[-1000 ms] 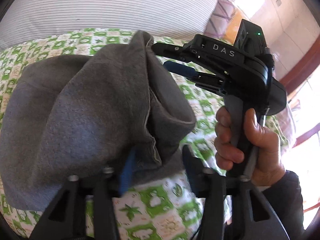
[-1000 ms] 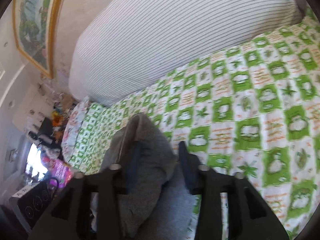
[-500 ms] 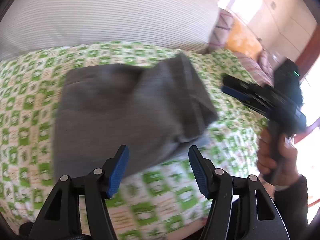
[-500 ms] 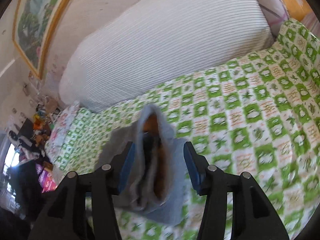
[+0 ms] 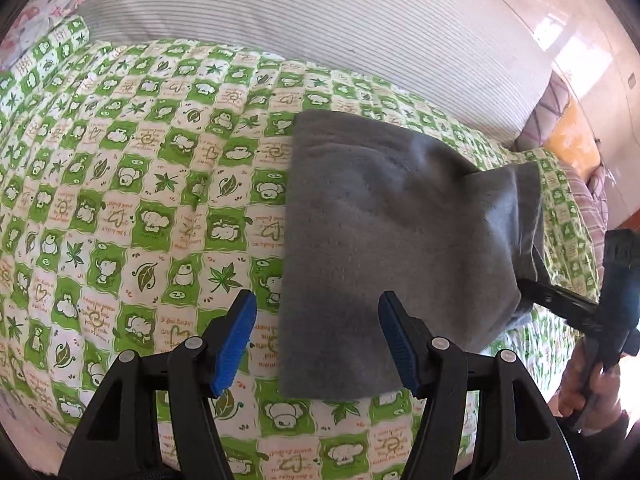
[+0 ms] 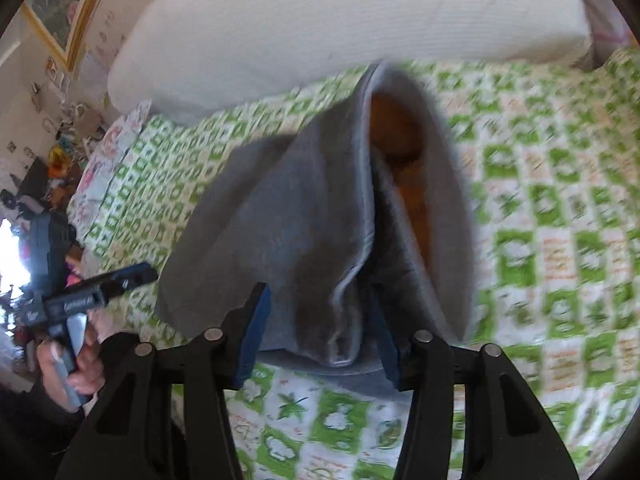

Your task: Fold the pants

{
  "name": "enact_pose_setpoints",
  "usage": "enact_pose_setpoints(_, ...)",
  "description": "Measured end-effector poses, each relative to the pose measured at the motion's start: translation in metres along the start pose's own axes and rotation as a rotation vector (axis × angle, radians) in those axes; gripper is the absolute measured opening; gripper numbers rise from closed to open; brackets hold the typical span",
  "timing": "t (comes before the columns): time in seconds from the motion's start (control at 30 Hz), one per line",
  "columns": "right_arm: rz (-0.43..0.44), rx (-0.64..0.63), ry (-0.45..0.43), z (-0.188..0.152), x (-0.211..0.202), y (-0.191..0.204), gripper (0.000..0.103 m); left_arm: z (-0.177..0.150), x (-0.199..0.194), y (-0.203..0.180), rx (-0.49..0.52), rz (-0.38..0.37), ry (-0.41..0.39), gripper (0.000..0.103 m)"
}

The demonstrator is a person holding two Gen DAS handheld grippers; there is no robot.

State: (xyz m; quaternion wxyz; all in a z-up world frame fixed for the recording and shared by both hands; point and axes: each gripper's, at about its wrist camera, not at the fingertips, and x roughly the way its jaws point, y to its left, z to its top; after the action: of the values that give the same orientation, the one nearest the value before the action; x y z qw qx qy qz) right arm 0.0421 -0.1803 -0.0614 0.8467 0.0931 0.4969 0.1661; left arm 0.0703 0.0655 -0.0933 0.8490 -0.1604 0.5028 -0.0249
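Note:
The grey pants [image 5: 384,240] lie folded into a thick rectangle on the green-and-white patterned bedspread [image 5: 132,200]. My left gripper [image 5: 316,344] is open and empty, just short of the fold's near edge. In the right wrist view the pants [image 6: 304,216] have their near end bunched up between my right gripper's [image 6: 320,336] blue pads, which stand apart around the cloth. An orange lining [image 6: 404,168] shows inside an opening. The right gripper also shows in the left wrist view [image 5: 560,304] at the fold's right edge.
A large white striped pillow [image 5: 320,28] lies along the far side of the bed. Pink and orange cushions [image 5: 568,136] sit at the far right. A cluttered shelf area [image 6: 44,128] and a framed picture [image 6: 60,4] are off the bed's left side.
Both grippers let go of the lifted pants; the cloth dropped flat onto the bed. My left gripper opened and backed off left. The right gripper's jaws widened and pulled back.

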Motion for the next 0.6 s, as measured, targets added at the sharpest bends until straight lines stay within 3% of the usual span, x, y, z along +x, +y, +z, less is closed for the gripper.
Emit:
enact_pose_setpoints(0.03, -0.028, -0.015, 0.007, -0.001, 0.001, 0.001, 0.007, 0.000, 0.001, 0.000, -0.002, -0.002, 0.000, 0.064)
enact_pose_setpoints(0.27, 0.013, 0.005, -0.165, -0.006, -0.076, -0.012, 0.005, 0.007, 0.006, -0.024, 0.094, -0.018, -0.003, 0.068)
enact_pose_setpoints(0.37, -0.037, 0.029, -0.121, -0.017, -0.076, -0.029, 0.005, 0.002, 0.021, -0.032, 0.123, -0.016, 0.032, 0.069)
enact_pose_setpoints(0.47, -0.041, 0.080, -0.006, -0.026, -0.048, -0.044, 0.005, -0.007, 0.038, -0.035, 0.154, 0.035, 0.066, 0.075)
enact_pose_setpoints(0.53, -0.076, 0.102, 0.058, -0.030, -0.031, -0.050, 0.013, -0.008, 0.040, -0.034, 0.159, 0.041, 0.074, 0.075)
enact_pose_setpoints(0.6, -0.121, 0.111, 0.057, -0.028, -0.032, -0.050, 0.032, -0.004, 0.035, -0.029, 0.154, 0.022, 0.080, 0.075)
